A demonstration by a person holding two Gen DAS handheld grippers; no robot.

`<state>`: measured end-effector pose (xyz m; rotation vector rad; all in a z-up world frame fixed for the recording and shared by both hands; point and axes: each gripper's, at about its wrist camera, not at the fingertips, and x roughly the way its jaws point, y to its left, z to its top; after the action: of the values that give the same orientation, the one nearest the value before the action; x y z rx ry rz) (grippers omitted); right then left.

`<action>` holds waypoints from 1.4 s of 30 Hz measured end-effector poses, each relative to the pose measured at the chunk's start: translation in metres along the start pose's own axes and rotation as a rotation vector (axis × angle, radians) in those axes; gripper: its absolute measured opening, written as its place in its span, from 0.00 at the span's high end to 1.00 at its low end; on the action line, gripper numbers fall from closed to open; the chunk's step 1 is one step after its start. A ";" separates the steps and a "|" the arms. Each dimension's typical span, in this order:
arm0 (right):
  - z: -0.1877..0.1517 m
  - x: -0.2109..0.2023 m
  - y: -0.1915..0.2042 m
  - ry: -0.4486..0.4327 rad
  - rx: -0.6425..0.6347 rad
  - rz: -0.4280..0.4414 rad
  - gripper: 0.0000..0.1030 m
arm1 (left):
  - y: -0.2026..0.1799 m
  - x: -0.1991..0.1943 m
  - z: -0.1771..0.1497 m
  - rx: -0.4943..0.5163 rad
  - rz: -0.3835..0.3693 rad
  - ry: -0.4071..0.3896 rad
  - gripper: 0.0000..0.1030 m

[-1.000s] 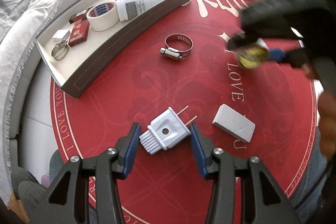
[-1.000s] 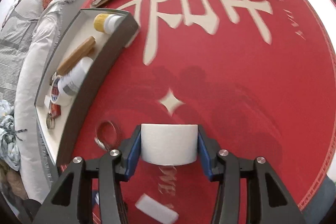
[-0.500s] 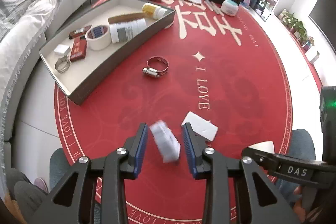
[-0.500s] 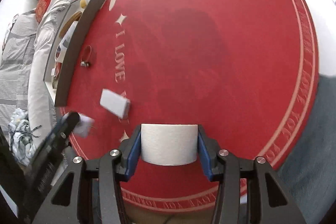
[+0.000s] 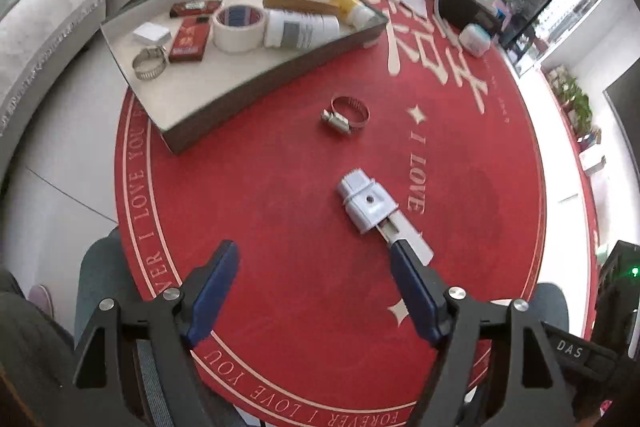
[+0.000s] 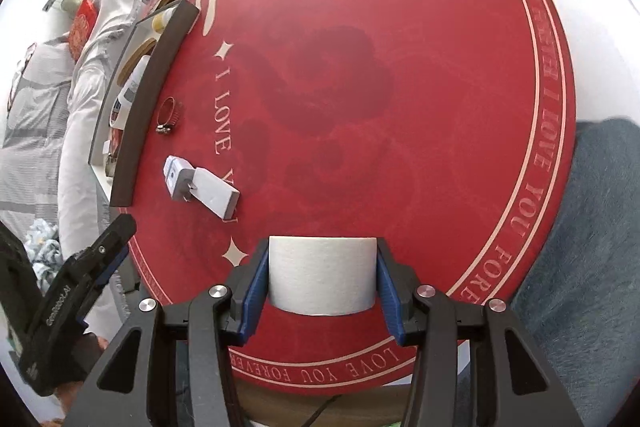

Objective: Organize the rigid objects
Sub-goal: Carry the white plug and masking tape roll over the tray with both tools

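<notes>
A white two-prong plug [image 5: 366, 201] lies on the red round table [image 5: 280, 227], its prongs resting on a white rectangular block [image 5: 414, 241]. My left gripper [image 5: 313, 251] hovers just short of the plug, its jaws opening with nothing between them. A metal hose clamp [image 5: 347, 113] lies farther out, near the brown tray [image 5: 256, 87]. In the right wrist view my right gripper [image 6: 322, 247] is shut on a white roll [image 6: 322, 275] above the table's near edge. The plug [image 6: 176, 177], block [image 6: 216, 197] and clamp [image 6: 170, 115] show at the left there.
The tray holds a tape roll [image 5: 239, 27], a white bottle [image 5: 300, 31], red boxes, a wooden piece and another clamp [image 5: 150, 65]. Papers, a black case and a small white jar [image 5: 474, 39] crowd the table's far side. A sofa stands to the left.
The left gripper closed on the plug, raised it, then let go; the plug now lies turned, ahead of the open jaws, against the block. The right gripper carried the roll to the table's near edge.
</notes>
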<state>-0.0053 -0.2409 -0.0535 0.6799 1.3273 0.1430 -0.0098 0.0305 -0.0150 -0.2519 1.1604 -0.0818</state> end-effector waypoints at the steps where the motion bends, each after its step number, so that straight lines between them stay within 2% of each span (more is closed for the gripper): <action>1: 0.000 0.001 -0.002 0.008 0.008 0.005 0.51 | -0.007 0.003 -0.002 0.024 0.002 0.011 0.22; 3: 0.000 0.001 -0.003 0.008 0.013 0.010 0.51 | -0.020 0.009 -0.007 0.087 0.023 0.021 0.22; 6: -0.001 0.000 -0.003 0.005 0.006 0.012 0.51 | -0.032 0.015 -0.013 0.189 0.125 0.011 0.22; 11: -0.003 0.002 -0.007 0.007 0.019 0.034 0.51 | -0.012 0.020 0.000 0.063 0.099 0.038 0.22; 13: -0.002 0.003 -0.007 0.007 0.020 0.039 0.51 | -0.013 0.023 0.011 0.014 0.100 0.025 0.22; 16: -0.003 0.003 -0.004 0.007 0.004 0.041 0.51 | -0.025 0.035 0.030 -0.079 0.077 0.053 0.22; 19: -0.003 0.003 -0.005 0.005 0.003 0.046 0.51 | -0.040 0.051 0.039 -0.082 0.124 0.082 0.22; 21: -0.004 0.002 -0.005 0.001 0.002 0.040 0.51 | -0.047 0.067 0.040 -0.066 0.166 0.130 0.22; 22: -0.004 0.002 -0.004 -0.001 0.001 0.036 0.51 | -0.051 0.068 0.038 -0.049 0.188 0.121 0.23; 23: -0.004 0.001 -0.004 -0.003 -0.001 0.035 0.51 | -0.056 0.069 0.037 -0.024 0.211 0.116 0.31; 24: -0.004 0.000 -0.004 -0.007 -0.005 0.033 0.51 | -0.059 0.069 0.037 0.000 0.226 0.109 0.44; 25: -0.004 -0.001 -0.002 -0.014 -0.010 0.030 0.51 | -0.059 0.066 0.036 0.023 0.223 0.092 0.56; 26: -0.004 -0.002 -0.001 -0.021 -0.017 0.028 0.51 | -0.057 0.065 0.036 0.034 0.210 0.094 0.60; 30: -0.005 -0.010 0.008 -0.063 -0.056 0.016 0.51 | -0.035 0.056 0.033 -0.002 0.118 0.094 0.60; 35: -0.003 -0.021 0.020 -0.108 -0.108 0.003 0.51 | -0.012 0.029 0.021 -0.021 0.097 0.054 0.60; 38: 0.002 -0.026 0.028 -0.124 -0.130 0.010 0.51 | -0.012 0.005 0.017 -0.015 0.088 0.005 0.60; 42: 0.011 -0.035 0.043 -0.141 -0.154 0.023 0.51 | -0.023 -0.026 0.027 0.016 0.057 -0.074 0.60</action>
<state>0.0076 -0.2271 -0.0003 0.5644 1.1612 0.2096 0.0060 0.0173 0.0238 -0.2065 1.0923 -0.0316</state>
